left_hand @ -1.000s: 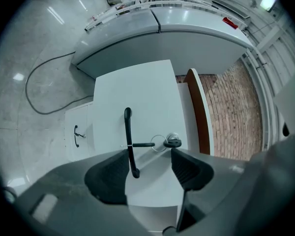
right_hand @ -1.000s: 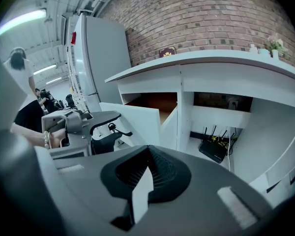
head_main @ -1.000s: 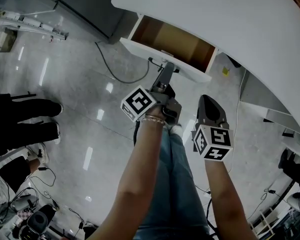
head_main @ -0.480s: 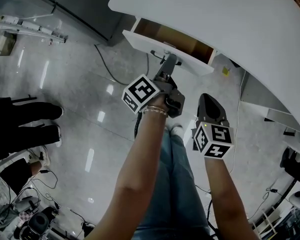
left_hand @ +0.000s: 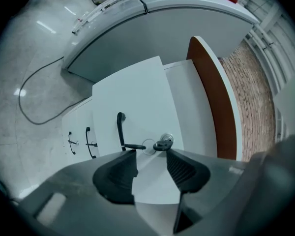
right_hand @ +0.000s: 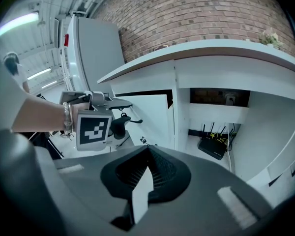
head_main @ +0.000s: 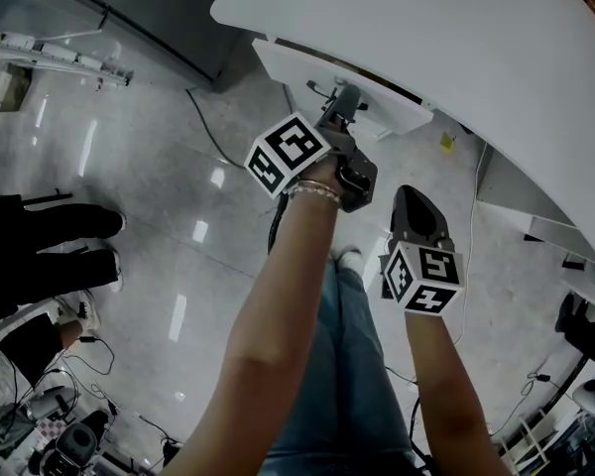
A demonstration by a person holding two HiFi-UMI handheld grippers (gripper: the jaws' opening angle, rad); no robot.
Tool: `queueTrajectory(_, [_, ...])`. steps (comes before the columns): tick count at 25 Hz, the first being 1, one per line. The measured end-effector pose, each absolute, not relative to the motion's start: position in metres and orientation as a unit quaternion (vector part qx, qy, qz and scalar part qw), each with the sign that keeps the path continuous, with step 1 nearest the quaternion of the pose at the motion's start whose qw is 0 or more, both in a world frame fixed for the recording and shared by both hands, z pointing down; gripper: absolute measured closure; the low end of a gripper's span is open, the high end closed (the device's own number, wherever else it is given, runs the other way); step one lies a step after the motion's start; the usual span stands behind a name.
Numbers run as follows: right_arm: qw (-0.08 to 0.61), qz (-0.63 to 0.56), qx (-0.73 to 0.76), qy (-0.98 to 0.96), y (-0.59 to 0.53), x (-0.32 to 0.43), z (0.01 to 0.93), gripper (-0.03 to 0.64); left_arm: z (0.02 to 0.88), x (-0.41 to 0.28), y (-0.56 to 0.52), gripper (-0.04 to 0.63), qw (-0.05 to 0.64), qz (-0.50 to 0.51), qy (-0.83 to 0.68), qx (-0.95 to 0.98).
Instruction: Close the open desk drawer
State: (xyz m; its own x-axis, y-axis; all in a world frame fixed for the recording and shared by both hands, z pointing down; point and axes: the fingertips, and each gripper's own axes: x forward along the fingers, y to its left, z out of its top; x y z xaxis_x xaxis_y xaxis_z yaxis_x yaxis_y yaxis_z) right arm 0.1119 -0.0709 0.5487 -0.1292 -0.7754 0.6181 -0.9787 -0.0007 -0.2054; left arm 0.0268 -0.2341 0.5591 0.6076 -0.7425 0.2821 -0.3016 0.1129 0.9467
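Note:
The white drawer front sits almost against the white desk, with only a thin dark slit above it. My left gripper is at that front. In the left gripper view its jaws stand open after just closing somewhat, with nothing pressed between them. Just past the fingertips are the black handle and a key in the lock. My right gripper hangs lower, back from the desk. Its jaws are shut on nothing.
A black cable loops over the shiny floor left of the desk. Two lower drawers with small handles sit beside the front. A router and cables lie under the desk. Someone's black shoes are at far left.
The drawer has slid from wide open, brown inside showing, to nearly closed. My left gripper moved up toward the desk along with the front. The right gripper stayed put.

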Motion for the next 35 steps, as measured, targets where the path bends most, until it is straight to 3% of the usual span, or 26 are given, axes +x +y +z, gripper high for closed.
queueTrajectory(35, [0.162, 0.318, 0.646, -0.675, -0.071, 0.135, 0.557, 0.617, 0.557, 0.052, -0.274, 0.396, 0.6, -0.137, -0.427, 0.663])
